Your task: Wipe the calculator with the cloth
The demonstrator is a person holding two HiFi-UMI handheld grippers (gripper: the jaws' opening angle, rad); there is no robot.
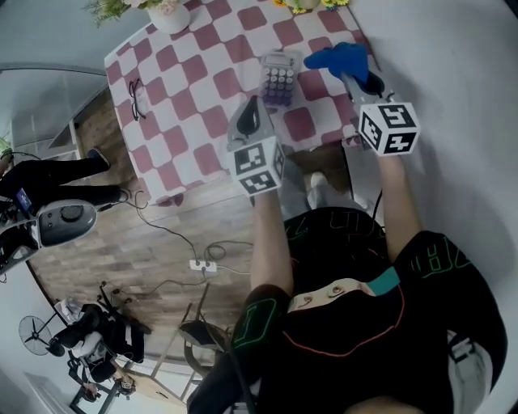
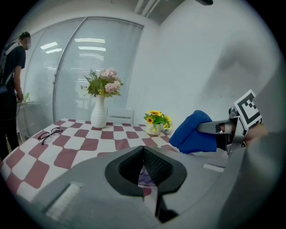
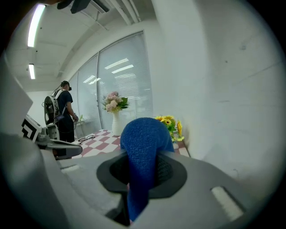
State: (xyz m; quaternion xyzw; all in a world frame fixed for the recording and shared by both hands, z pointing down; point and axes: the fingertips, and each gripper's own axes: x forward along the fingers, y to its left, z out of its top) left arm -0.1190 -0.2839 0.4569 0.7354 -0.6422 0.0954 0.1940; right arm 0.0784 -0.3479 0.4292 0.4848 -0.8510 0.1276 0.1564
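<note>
The calculator (image 1: 278,78) lies on the red-and-white checked table (image 1: 186,89), near its right side. My left gripper (image 1: 251,117) hovers just in front of the calculator, jaws together and holding nothing. In the left gripper view only a purple sliver of the calculator (image 2: 145,178) shows below the closed tips of the left gripper (image 2: 144,150). My right gripper (image 1: 356,81) is shut on a blue cloth (image 1: 340,58), held up right of the calculator. The cloth (image 3: 145,147) bulges out between the jaws of the right gripper (image 3: 143,156). From the left gripper view the cloth (image 2: 192,132) hangs at the right.
A white vase of pink flowers (image 1: 170,16) stands at the table's far left, glasses (image 1: 136,97) lie on the left side, and a small pot of sunflowers (image 2: 155,123) stands at the back. A white wall (image 1: 453,65) runs along the right. A person (image 2: 11,85) stands beyond the table. Cables and a power strip (image 1: 202,265) lie on the floor.
</note>
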